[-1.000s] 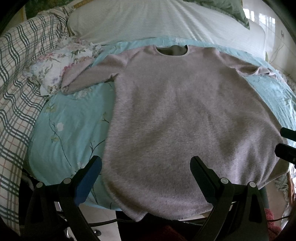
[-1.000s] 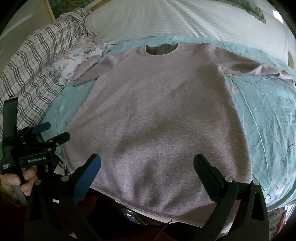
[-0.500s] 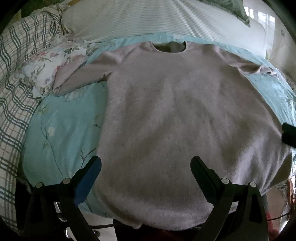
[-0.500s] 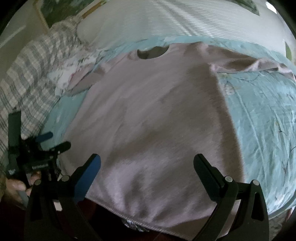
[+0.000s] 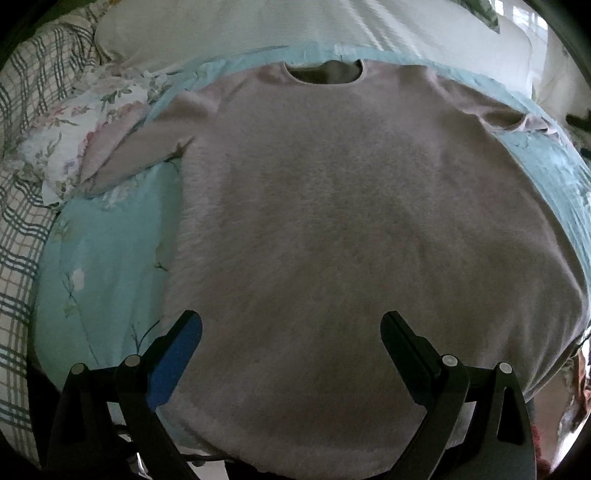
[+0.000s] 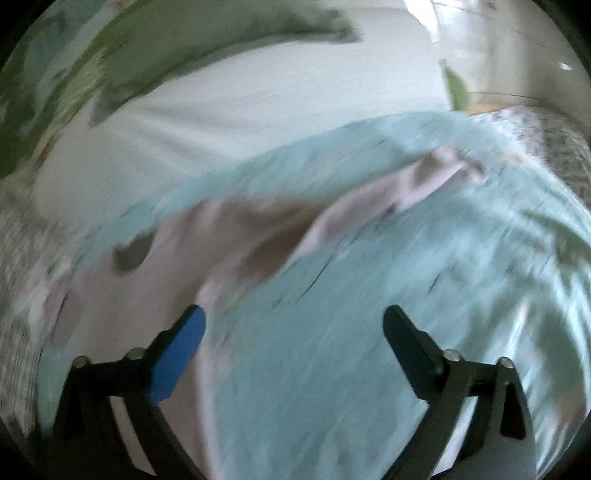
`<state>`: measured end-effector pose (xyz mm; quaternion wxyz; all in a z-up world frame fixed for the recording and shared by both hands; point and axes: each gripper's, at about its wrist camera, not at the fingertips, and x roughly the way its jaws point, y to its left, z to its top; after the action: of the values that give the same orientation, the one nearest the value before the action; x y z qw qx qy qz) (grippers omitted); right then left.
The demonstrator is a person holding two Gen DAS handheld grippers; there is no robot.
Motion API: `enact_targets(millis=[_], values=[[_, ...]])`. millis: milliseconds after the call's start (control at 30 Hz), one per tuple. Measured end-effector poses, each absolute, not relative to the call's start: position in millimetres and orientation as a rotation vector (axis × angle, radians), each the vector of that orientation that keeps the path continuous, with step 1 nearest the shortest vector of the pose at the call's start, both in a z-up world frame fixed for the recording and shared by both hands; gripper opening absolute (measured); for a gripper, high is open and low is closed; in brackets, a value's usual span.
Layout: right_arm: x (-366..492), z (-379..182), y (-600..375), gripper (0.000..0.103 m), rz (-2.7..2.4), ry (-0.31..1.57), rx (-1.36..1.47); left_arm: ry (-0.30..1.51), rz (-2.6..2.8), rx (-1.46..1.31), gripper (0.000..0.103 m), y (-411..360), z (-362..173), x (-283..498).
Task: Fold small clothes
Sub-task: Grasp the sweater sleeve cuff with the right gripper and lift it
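Observation:
A pale pink-grey knit sweater (image 5: pixel 343 229) lies flat, front up, on a light blue floral bedsheet (image 5: pixel 107 258), neckline (image 5: pixel 325 72) away from me. My left gripper (image 5: pixel 291 332) hovers open over the sweater's lower hem area, nothing between its fingers. The right wrist view is blurred by motion. There my right gripper (image 6: pixel 293 328) stands wide, its jaws closing slightly, empty, over bare sheet (image 6: pixel 351 332) beside the sweater's right edge. The right sleeve (image 6: pixel 417 184) stretches away ahead of it.
A white striped pillow (image 5: pixel 240 29) lies beyond the collar. A checked blanket (image 5: pixel 22 206) and a floral cloth (image 5: pixel 85 125) sit at the left, the left sleeve (image 5: pixel 140 151) lying partly on that cloth. The bed's near edge drops off below the hem.
My right gripper swung fast to the right, off the sweater's body and toward its right sleeve. My left gripper shifted rightward over the hem. The right gripper left the left wrist view.

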<state>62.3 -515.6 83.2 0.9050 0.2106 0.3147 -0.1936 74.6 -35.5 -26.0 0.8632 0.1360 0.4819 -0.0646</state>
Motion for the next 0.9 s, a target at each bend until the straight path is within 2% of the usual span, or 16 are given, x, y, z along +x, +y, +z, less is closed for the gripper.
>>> enact_targets(millis=[67, 200, 467, 500, 600, 667, 700, 900], values=[[86.2, 86.5, -557.2, 0.091, -0.482, 0.652, 0.446, 1.024, -0.134, 0.271, 0.098, -36.4, -26.3, 82.1], [132.8, 85.5, -628.7, 0.082, -0.601, 0.667, 0.468, 1.057, -0.123, 0.251, 0.098, -38.6, -30.1, 95.4], [197.1, 49.4, -730.7, 0.081, -0.794, 0.775, 0.52, 1.119, -0.097, 0.243, 0.098, -47.7, -40.0, 125.6], [200.3, 42.6, -740.0, 0.076, -0.813, 0.797, 0.528, 1.124, -0.097, 0.239, 0.098, -48.4, -40.8, 128.9], [208.4, 24.5, -751.9, 0.043, -0.821, 0.87, 0.492, 1.136, -0.099, 0.236, 0.098, -51.9, -45.8, 137.5], [204.7, 26.7, -749.2, 0.027, -0.818, 0.85, 0.476, 1.141, -0.104, 0.244, 0.098, -54.6, -49.2, 139.8], [203.2, 30.1, -747.0, 0.013, -0.805, 0.836, 0.48, 1.144, -0.112, 0.242, 0.098, -56.5, -49.7, 140.9], [208.9, 59.5, -674.4, 0.01, -0.504, 0.699, 0.5, 1.12, -0.159, 0.214, 0.098, -60.2, -45.2, 137.8]])
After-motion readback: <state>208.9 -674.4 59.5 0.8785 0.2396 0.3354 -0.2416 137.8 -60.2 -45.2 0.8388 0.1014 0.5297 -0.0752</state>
